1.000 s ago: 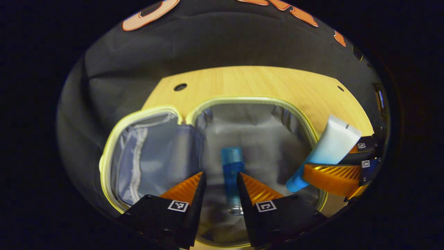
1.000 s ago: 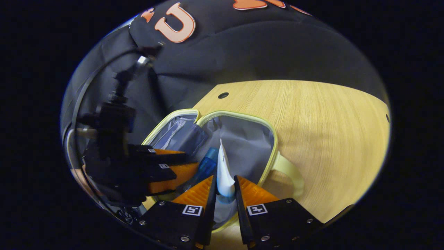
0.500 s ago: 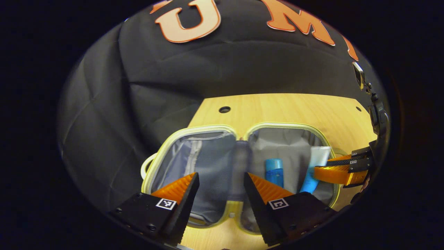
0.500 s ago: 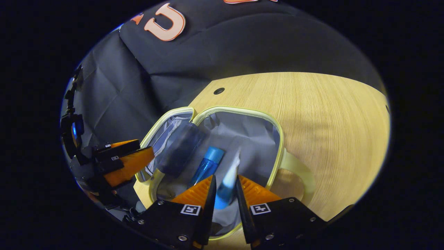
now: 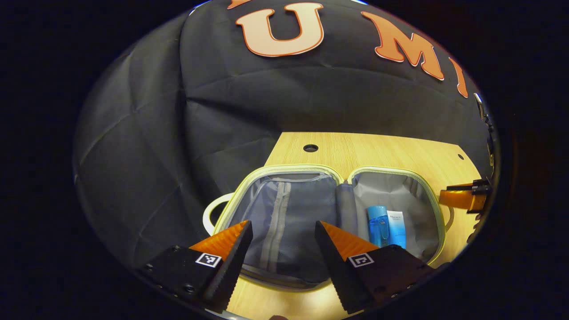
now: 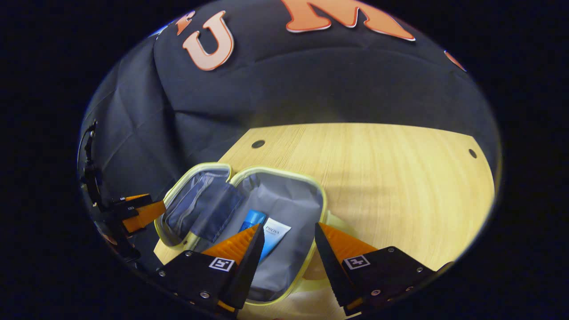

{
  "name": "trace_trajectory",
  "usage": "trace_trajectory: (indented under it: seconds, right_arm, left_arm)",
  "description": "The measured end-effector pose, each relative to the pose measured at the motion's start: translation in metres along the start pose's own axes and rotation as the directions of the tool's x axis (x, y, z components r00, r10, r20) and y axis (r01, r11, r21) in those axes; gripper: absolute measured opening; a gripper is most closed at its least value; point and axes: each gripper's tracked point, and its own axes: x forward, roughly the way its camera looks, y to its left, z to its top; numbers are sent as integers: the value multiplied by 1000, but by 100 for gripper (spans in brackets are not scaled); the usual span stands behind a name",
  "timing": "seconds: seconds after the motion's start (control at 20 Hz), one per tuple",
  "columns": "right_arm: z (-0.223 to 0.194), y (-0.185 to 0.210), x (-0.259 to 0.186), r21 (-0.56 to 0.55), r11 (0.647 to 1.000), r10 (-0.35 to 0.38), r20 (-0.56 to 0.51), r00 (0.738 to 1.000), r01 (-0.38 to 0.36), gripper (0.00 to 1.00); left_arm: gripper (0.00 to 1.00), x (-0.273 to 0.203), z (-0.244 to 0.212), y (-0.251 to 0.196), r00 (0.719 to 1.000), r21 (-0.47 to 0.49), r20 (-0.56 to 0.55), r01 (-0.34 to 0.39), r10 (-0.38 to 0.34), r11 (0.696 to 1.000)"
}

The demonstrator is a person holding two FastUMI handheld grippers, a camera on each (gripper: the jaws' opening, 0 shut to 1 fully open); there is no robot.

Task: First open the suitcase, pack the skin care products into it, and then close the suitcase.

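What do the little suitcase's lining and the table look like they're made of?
The suitcase lining looks like thin grey woven fabric: it creases and sags, with a faint sheen. Its yellow-green rim seems to be zipper tape. The table looks like pale wood or laminate, matte, with fine straight grain.

Bottle (image 5: pixel 378 219) and tube (image 5: pixel 395 222) lie side by side inside the open suitcase (image 5: pixel 391 174) on the table (image 6: pixel 378 178).

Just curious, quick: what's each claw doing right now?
Left gripper: open, holding nothing.
Right gripper: open, holding nothing.
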Motion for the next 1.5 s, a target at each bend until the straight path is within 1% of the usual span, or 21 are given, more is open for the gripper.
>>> trace_trajectory:
  seconds: [0.1, 0.15, 0.2, 0.3, 0.4, 0.6, 0.7, 0.75, 0.8, 0.95, 1.0, 1.05, 1.1, 1.15, 1.2, 1.3, 1.35, 1.4, 1.45, 1.5]
  right_arm:
    - [15, 0, -18, 18, 999, -46, 53, 998, 45, 77]
    - [20, 2, -28, 28, 998, -65, 75, 995, 63, 70]
    - [27, 3, -37, 32, 996, -83, 99, 992, 80, 80]
    - [43, 8, -54, 25, 993, -121, 162, 979, 119, 82]
    - [60, 14, -72, -6, 986, -158, 236, 959, 164, 83]
    - [93, 30, -105, -82, 964, -205, 375, 904, 252, 83]
    - [102, 37, -122, -86, 958, -215, 416, 884, 274, 84]
    - [107, 40, -129, -86, 955, -222, 433, 874, 285, 84]
    - [109, 42, -135, -80, 951, -234, 446, 864, 299, 84]
    - [118, 40, -154, -57, 938, -273, 484, 832, 341, 84]
    - [119, 40, -161, -52, 933, -286, 491, 823, 355, 84]
    - [120, 39, -167, -46, 926, -304, 496, 813, 374, 84]
    - [121, 38, -172, -45, 922, -312, 500, 808, 384, 84]
    - [121, 36, -176, -41, 917, -325, 501, 802, 397, 84]
    - [121, 33, -179, -40, 912, -335, 501, 798, 407, 84]
    - [119, 28, -182, -39, 905, -350, 495, 795, 423, 84]
    - [120, 27, -186, -41, 903, -353, 494, 795, 427, 85]
    - [121, 24, -189, -42, 900, -358, 496, 791, 433, 85]
    - [120, 22, -190, -42, 901, -358, 493, 793, 432, 85]
    - [119, 20, -190, -40, 901, -360, 489, 795, 433, 85]
  left_arm:
    - [89, 2, 4, 23, 1000, -12, 20, 13, -12, 1000]
    - [90, 2, 6, 34, 999, -25, 26, 19, -19, 1000]
    - [91, 4, 8, 46, 999, -41, 27, 24, -23, 999]
    - [91, 12, 4, 74, 999, -78, 24, 25, -23, 997]
    - [92, 20, 0, 100, 1000, -125, 11, 31, -30, 992]
    - [92, 47, -11, 138, 998, -222, -32, 46, -54, 974]
    - [93, 62, -17, 150, 996, -273, -53, 57, -74, 960]
    - [91, 69, -19, 153, 994, -300, -66, 66, -89, 952]
    - [95, 77, -23, 159, 992, -324, -78, 73, -103, 943]
    - [95, 100, -40, 159, 979, -398, -129, 94, -157, 912]
    - [95, 106, -43, 153, 971, -439, -138, 117, -195, 891]
    - [95, 109, -39, 152, 966, -487, -122, 143, -229, 862]
    - [95, 113, -40, 152, 961, -522, -130, 144, -245, 841]
    - [95, 124, -37, 149, 959, -568, -114, 152, -260, 809]
    - [95, 128, -39, 144, 951, -615, -114, 159, -287, 772]
    - [95, 121, -36, 149, 943, -701, -96, 163, -319, 694]
    - [95, 123, -34, 150, 944, -728, -75, 170, -322, 665]
    - [95, 127, -36, 151, 942, -748, -71, 167, -328, 642]
    - [95, 133, -36, 149, 938, -782, -62, 167, -342, 600]
    - [93, 132, -35, 145, 930, -820, -51, 169, -364, 547]
